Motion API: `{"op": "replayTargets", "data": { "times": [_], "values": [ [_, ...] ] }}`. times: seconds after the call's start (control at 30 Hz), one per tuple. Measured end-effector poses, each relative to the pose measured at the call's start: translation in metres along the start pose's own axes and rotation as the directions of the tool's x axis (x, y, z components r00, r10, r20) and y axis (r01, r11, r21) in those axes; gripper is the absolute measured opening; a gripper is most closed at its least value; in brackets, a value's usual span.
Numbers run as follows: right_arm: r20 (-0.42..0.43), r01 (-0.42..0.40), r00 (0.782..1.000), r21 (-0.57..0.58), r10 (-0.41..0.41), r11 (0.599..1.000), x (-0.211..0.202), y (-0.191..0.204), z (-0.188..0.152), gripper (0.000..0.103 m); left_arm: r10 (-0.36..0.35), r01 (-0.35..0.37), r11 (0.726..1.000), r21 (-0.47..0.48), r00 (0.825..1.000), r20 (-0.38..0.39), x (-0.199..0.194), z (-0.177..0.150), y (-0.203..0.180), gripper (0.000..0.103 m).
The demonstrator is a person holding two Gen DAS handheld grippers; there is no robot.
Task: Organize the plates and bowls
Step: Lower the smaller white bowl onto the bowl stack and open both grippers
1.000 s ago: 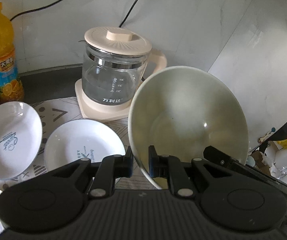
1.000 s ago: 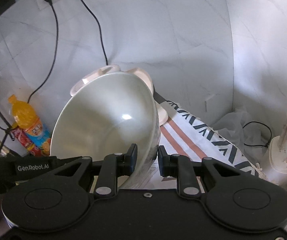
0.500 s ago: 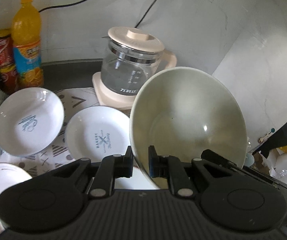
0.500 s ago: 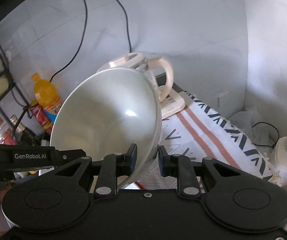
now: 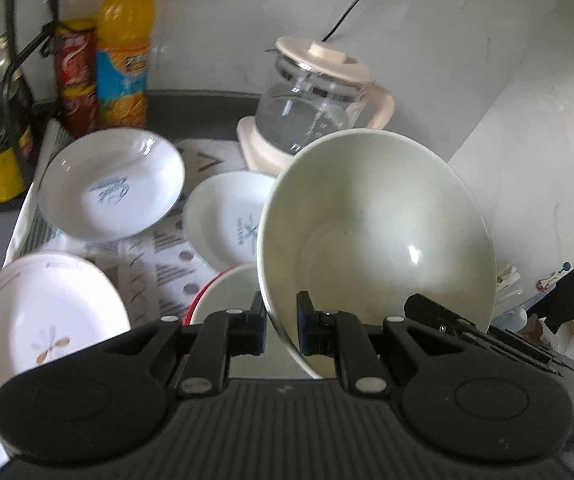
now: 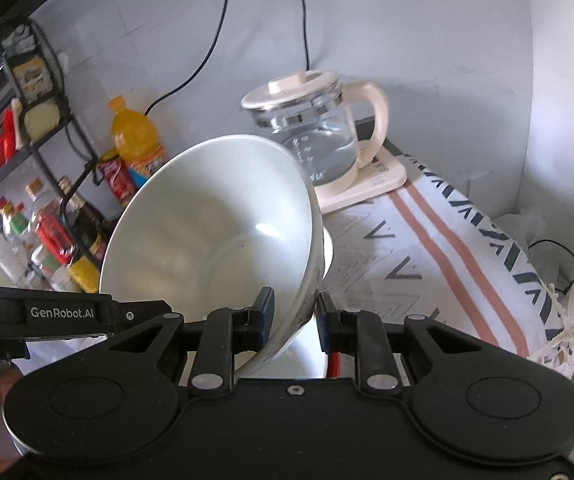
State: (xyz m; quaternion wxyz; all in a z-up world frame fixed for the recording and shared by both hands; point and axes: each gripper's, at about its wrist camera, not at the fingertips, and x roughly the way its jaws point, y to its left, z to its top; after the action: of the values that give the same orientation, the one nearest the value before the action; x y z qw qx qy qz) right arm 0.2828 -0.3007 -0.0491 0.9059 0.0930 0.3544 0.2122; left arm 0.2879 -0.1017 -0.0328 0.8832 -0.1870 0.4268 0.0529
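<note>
Both claws pinch the rim of the big pale bowl (image 5: 375, 232) — left claw (image 5: 281, 326) on one side, right claw (image 6: 293, 318) on the other — and since a second ago the pair has carried it, tilted, down toward the worktop. Just beneath it now sits a red-rimmed bowl (image 5: 223, 296), likely its nesting spot; beyond lie white plates (image 5: 113, 184) and the glass kettle (image 5: 315, 100).

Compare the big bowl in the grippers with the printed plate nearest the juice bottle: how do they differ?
The bowl is deep and steep-walled; the plate is shallow. The bowl is plain cream inside; the plate is white with a blue print at its centre. The bowl is held tilted off the counter, its rim pinched by the left gripper and the right gripper; the plate lies on the patterned cloth, untouched. Both are round, glossy and empty.
</note>
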Motion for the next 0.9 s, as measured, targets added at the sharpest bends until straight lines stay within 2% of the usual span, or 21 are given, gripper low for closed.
{"op": "replayTargets", "data": {
  "times": [0.4,0.63,0.9],
  "values": [
    [-0.099,-0.019,0.995,-0.061,0.013,0.998,0.003,0.008,-0.028,0.022,0.040,-0.045,0.997,-0.060,0.996,-0.077,0.000,-0.037,0.025,0.013],
    [-0.155,0.009,0.988,-0.082,-0.022,0.997,0.014,0.011,-0.037,0.022,0.057,-0.065,0.996,-0.063,0.991,-0.121,0.012,-0.042,0.029,0.013],
    [-0.183,0.025,0.982,-0.103,-0.043,0.994,0.023,0.010,-0.040,0.022,0.058,-0.066,0.997,-0.048,0.987,-0.147,0.023,-0.044,0.028,0.013]
  ]
}}
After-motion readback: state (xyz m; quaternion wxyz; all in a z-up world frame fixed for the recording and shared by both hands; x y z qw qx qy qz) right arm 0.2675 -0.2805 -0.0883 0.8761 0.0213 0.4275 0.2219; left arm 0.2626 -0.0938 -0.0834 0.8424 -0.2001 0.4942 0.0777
